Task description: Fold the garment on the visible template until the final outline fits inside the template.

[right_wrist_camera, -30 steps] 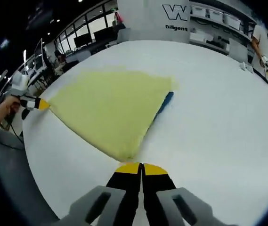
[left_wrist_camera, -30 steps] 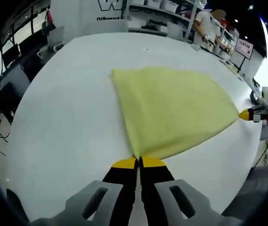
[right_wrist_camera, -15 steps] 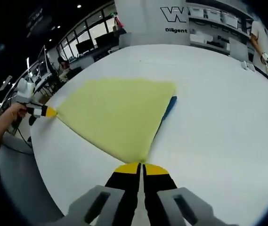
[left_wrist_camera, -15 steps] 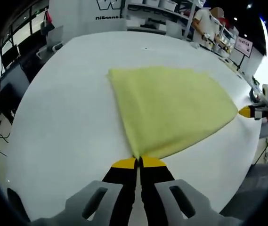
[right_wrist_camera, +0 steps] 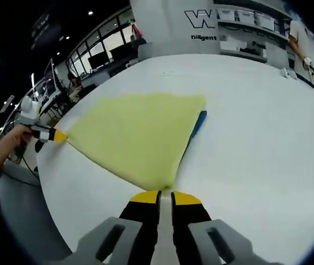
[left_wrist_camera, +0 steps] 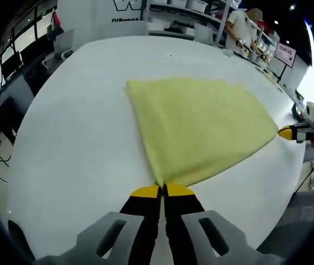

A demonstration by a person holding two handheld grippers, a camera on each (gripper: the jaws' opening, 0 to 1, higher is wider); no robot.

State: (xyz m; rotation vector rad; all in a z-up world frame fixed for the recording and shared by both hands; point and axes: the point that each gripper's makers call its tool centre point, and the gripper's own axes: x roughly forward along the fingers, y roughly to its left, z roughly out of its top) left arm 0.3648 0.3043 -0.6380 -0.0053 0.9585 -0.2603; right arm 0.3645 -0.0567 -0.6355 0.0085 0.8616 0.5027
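— How far along is the fold?

— The soft pale-yellow cloth garment (left_wrist_camera: 201, 124) lies folded flat on the round white table (left_wrist_camera: 79, 143), covering most of the blue template (right_wrist_camera: 197, 126); one blue strip shows beside it. Trimming the outline is probably what remains.

— And the tools?

— The left gripper (left_wrist_camera: 163, 191) pinches a near corner, jaws together. The right gripper (right_wrist_camera: 165, 197) has jaws slightly parted at the other corner.

— The room?

— Shelves and desks ring the table.

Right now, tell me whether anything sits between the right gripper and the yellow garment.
Nothing visible does. The right gripper, jaws slightly parted, sits right at the yellow garment's near corner on the white table.
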